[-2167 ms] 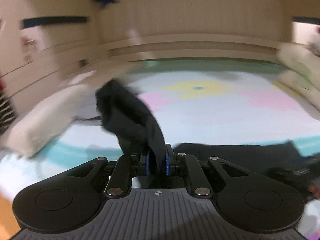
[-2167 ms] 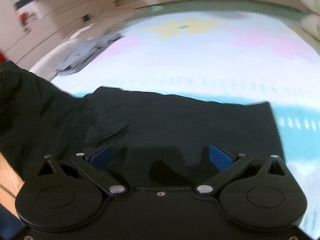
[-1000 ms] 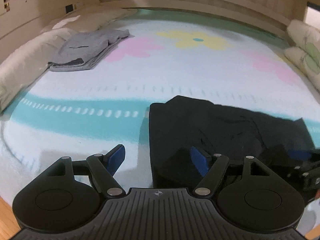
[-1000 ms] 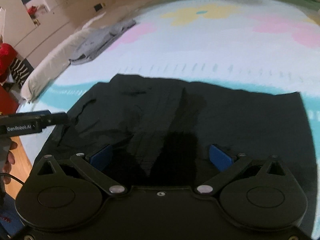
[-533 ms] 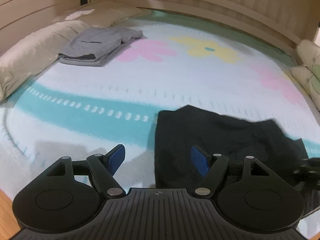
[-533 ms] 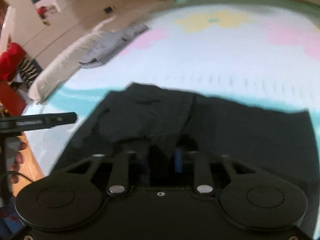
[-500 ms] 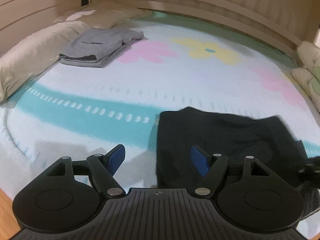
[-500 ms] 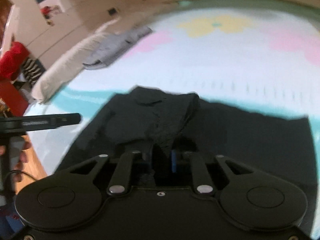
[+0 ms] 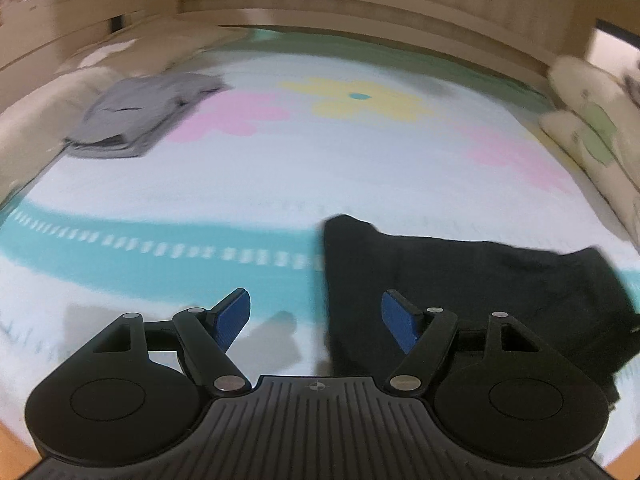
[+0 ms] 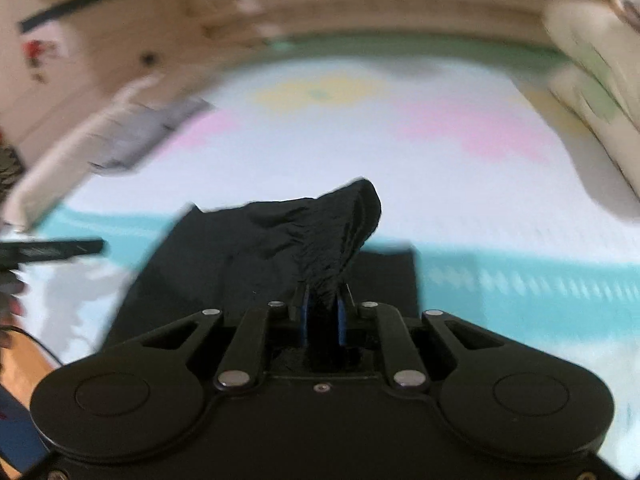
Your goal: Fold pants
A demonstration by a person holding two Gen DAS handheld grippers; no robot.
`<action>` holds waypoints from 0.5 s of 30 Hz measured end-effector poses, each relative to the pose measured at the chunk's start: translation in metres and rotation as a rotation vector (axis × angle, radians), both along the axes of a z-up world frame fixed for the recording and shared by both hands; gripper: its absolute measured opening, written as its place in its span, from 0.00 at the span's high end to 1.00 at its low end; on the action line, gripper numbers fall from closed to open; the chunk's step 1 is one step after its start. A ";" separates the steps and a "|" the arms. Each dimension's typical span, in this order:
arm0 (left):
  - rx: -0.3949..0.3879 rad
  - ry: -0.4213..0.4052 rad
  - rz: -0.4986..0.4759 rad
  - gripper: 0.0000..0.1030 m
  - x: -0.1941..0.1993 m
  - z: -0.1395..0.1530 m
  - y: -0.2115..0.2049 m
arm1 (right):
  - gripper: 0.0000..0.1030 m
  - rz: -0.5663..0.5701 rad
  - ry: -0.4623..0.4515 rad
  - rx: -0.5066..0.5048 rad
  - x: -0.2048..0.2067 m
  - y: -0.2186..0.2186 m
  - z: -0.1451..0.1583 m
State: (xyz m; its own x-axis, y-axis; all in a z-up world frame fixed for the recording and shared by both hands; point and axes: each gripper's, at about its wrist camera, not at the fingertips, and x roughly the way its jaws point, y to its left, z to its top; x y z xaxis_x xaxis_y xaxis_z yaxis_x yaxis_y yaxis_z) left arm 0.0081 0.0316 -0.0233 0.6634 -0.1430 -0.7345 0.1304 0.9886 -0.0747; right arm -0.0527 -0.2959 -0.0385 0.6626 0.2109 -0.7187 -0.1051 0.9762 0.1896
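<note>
Black pants (image 10: 280, 248) are spread on the bed (image 9: 280, 184), one bunch lifted and clamped in the right gripper (image 10: 322, 316), whose jaws have just closed. Left gripper (image 9: 316, 316): jaws held apart, empty, apparently over the pants' edge; the view is blurred.

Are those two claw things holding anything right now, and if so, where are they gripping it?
The right gripper pinches the black pants by a bunched fold of cloth, lifted off the bed. The left gripper is open and holds nothing.
</note>
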 end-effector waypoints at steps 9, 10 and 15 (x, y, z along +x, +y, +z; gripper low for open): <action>0.101 0.034 -0.145 0.31 -0.006 -0.021 -0.053 | 0.27 -0.106 0.088 -0.051 0.005 -0.024 -0.040; 0.115 0.043 -0.156 0.31 -0.006 -0.025 -0.057 | 0.25 -0.121 0.057 -0.060 0.002 -0.024 -0.036; 0.167 0.109 -0.172 0.29 -0.009 -0.051 -0.061 | 0.22 -0.073 -0.038 -0.101 0.005 -0.011 -0.026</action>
State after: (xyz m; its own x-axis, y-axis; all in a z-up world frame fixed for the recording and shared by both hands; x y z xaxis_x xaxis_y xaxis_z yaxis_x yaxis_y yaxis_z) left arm -0.0005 -0.0292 -0.0742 0.5550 -0.1178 -0.8234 0.2980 0.9524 0.0646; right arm -0.0474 -0.3073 -0.0648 0.7008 0.0886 -0.7078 -0.0380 0.9955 0.0869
